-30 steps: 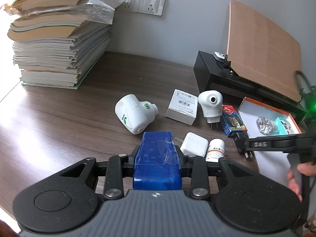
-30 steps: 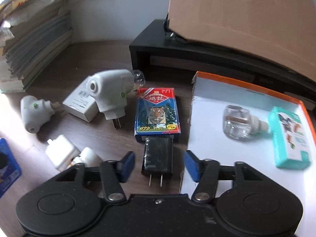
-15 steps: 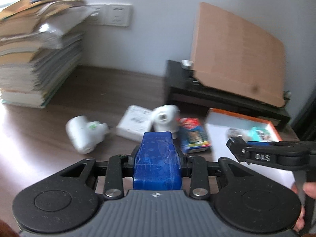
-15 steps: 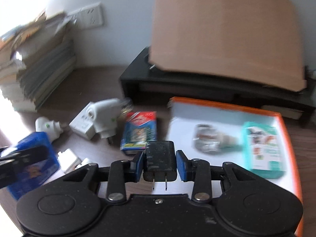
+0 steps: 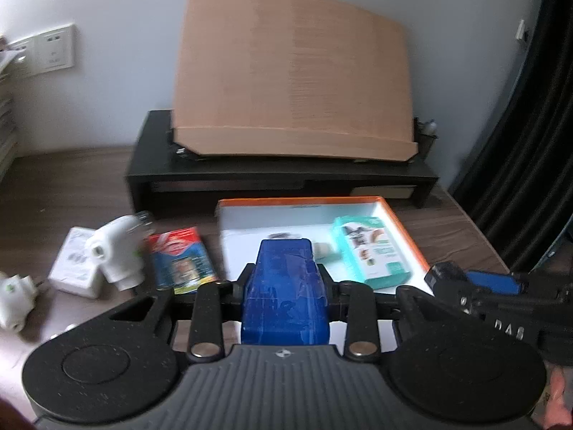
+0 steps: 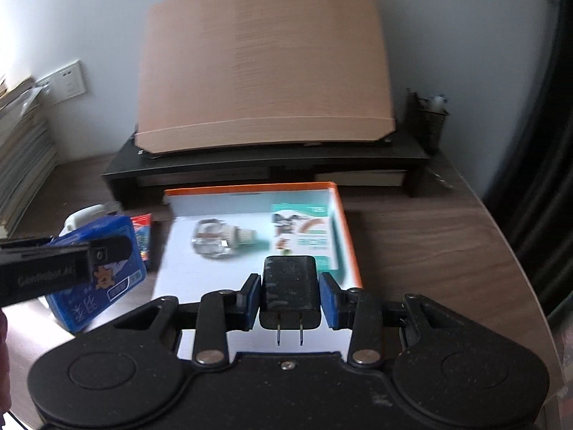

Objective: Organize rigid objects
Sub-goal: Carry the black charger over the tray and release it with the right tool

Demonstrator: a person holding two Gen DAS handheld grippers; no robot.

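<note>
Left gripper (image 5: 285, 283) clenched on blue box (image 5: 284, 295); box stands up between the blue pads and fills the gap. Right gripper (image 6: 290, 295) clamped on black charger (image 6: 290, 292), prongs pointing back toward the camera, pads (image 6: 252, 299) pressed on both flanks.

Ahead of both grippers: orange-rimmed tray (image 6: 345, 236) with white floor, lying on the wooden desk (image 6: 429, 243). Inside it, beyond the right gripper's tips: clear bulb-like piece (image 6: 215, 240) to the left, teal packet (image 6: 302, 238) to the right against the rim. From the left wrist view the teal packet lies just right of the held box; the bulb is mostly hidden behind the box.

Left of the left gripper, outside the tray: red-and-blue card pack (image 5: 181, 259), white plug-in device (image 5: 116, 252), flat white box (image 5: 75, 267), second white plug (image 5: 14, 299) at frame edge. Image blurred.

Behind the tray: black riser (image 5: 279, 175) with cardboard sheet (image 5: 293, 71) leaning against the wall.
</note>
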